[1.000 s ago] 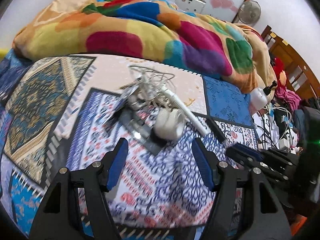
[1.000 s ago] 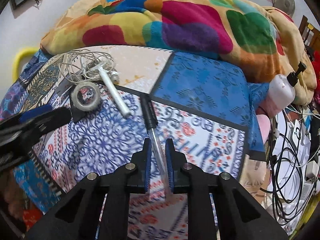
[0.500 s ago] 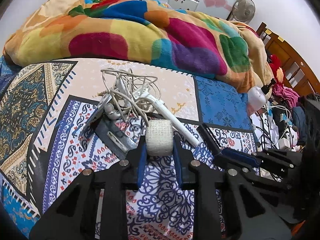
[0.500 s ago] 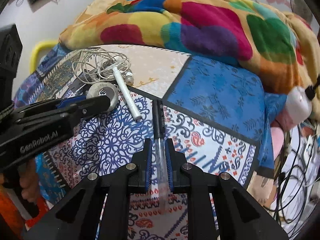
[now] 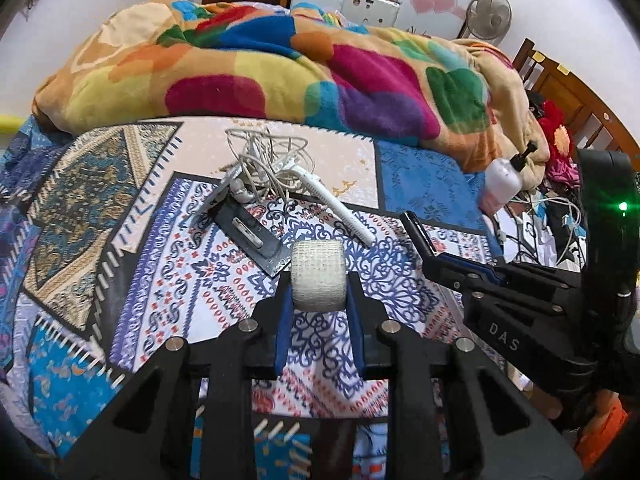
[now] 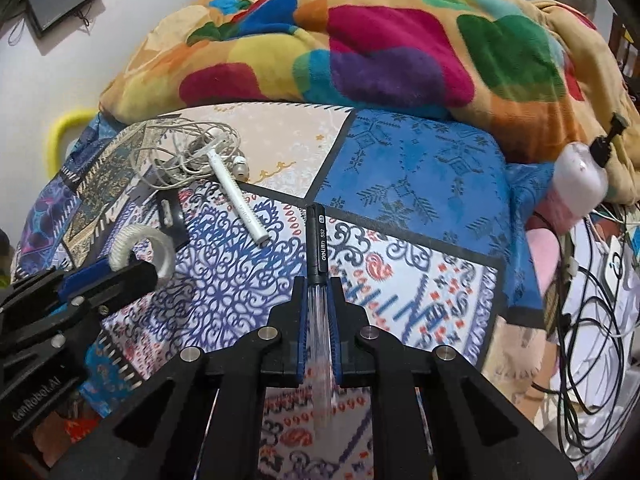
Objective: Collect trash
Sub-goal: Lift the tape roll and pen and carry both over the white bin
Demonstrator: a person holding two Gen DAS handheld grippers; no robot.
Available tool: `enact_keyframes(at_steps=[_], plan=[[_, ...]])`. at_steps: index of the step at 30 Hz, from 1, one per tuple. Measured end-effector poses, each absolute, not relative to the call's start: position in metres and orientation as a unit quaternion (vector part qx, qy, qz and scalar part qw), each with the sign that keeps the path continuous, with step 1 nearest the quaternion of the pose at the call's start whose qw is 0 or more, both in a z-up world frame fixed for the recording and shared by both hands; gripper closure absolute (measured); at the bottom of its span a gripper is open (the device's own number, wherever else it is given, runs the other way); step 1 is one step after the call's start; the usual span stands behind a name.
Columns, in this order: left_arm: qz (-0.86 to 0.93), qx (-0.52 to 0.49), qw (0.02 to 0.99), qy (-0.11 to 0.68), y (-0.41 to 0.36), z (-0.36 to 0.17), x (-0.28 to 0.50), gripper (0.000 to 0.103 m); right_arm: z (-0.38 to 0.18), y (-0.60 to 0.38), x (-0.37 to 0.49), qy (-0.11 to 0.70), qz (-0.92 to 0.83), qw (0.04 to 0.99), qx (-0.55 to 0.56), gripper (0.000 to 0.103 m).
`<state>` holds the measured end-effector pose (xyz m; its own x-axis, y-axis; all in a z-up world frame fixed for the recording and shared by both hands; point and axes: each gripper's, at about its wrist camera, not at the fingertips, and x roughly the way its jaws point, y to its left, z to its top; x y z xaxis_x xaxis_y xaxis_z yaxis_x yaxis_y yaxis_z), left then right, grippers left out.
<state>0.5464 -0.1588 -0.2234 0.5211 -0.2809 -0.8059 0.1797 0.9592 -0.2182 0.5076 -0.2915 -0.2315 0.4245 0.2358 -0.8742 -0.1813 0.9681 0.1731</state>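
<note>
My left gripper (image 5: 319, 292) is shut on a white bandage roll (image 5: 319, 276) and holds it above the patterned bedsheet (image 5: 160, 264). The roll also shows in the right wrist view (image 6: 140, 246). My right gripper (image 6: 318, 300) is shut on a pen (image 6: 317, 236) with a black cap and clear barrel, lifted over the sheet. In the left wrist view the right gripper (image 5: 460, 266) is at the right with the pen's black end (image 5: 416, 228) sticking out. A white razor (image 5: 340, 216), a tangle of white earphone cable (image 5: 268, 164) and a dark flat card (image 5: 252, 240) lie on the sheet.
A colourful fleece blanket (image 5: 280, 76) is heaped at the back of the bed. A pink pump bottle (image 6: 576, 184) leans at the right edge. Cables and chargers (image 6: 592, 300) hang beside the bed on the right. A wooden headboard (image 5: 568, 88) stands far right.
My left gripper went from open to shut on the bandage roll and has lifted it off the sheet. My right gripper keeps hold of the pen and has risen slightly.
</note>
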Motion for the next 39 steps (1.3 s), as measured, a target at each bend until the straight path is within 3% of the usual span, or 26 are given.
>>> enact_keyframes(at_steps=[24,39], plan=[[-0.086,-0.080,0.919,0.376,-0.097,-0.087,0.392,0.079,-0.059,-0.228,0.379,0.390,0.187,0.901,0.004,0.094],[0.012,-0.103,0.935,0.339,0.004,-0.058,0.272,0.079,-0.023,-0.148,0.297,0.355,0.268,0.895,-0.020,0.094]])
